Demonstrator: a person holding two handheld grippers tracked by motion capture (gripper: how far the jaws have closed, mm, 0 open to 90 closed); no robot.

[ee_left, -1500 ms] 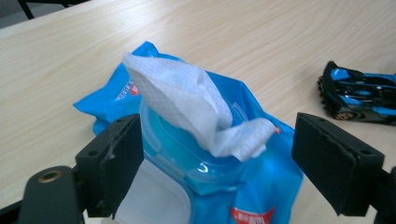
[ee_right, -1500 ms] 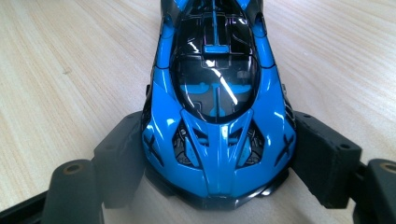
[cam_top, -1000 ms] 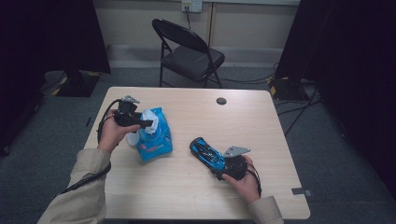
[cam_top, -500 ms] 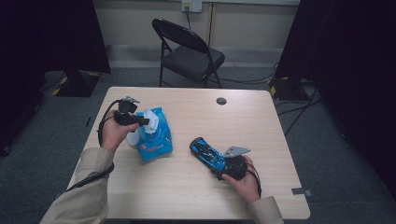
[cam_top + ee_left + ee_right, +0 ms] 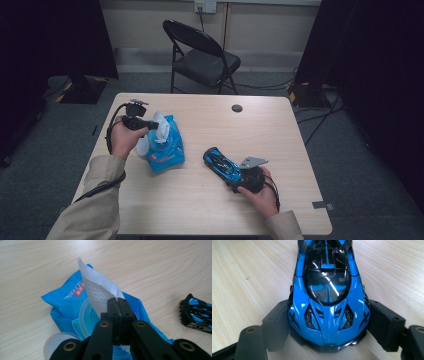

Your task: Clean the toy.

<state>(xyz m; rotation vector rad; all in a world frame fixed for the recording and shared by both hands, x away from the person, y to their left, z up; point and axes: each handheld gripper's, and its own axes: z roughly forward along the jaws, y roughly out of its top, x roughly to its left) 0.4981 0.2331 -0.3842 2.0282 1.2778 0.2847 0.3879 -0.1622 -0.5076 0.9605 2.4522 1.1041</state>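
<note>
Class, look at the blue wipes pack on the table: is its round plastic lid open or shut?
Open. In the left gripper view the lid is flipped aside from the wipes pack, and a white wipe stands out of the opening.

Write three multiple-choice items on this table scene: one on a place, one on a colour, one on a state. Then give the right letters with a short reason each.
1. Where is the toy car?
A. on the folding chair
B. on the table, between the right gripper's jaws
C. on the floor

2. What colour is the wipes pack?
A. blue
B. red
C. green

3. How do the left gripper's jaws stand?
A. wide open over the car
B. shut on nothing
C. shut on a white wipe

Answers:
1 B, the right gripper has a jaw at each flank.
2 A, its wrapper is blue.
3 C, the wipe rises from the closed jaws.
</note>
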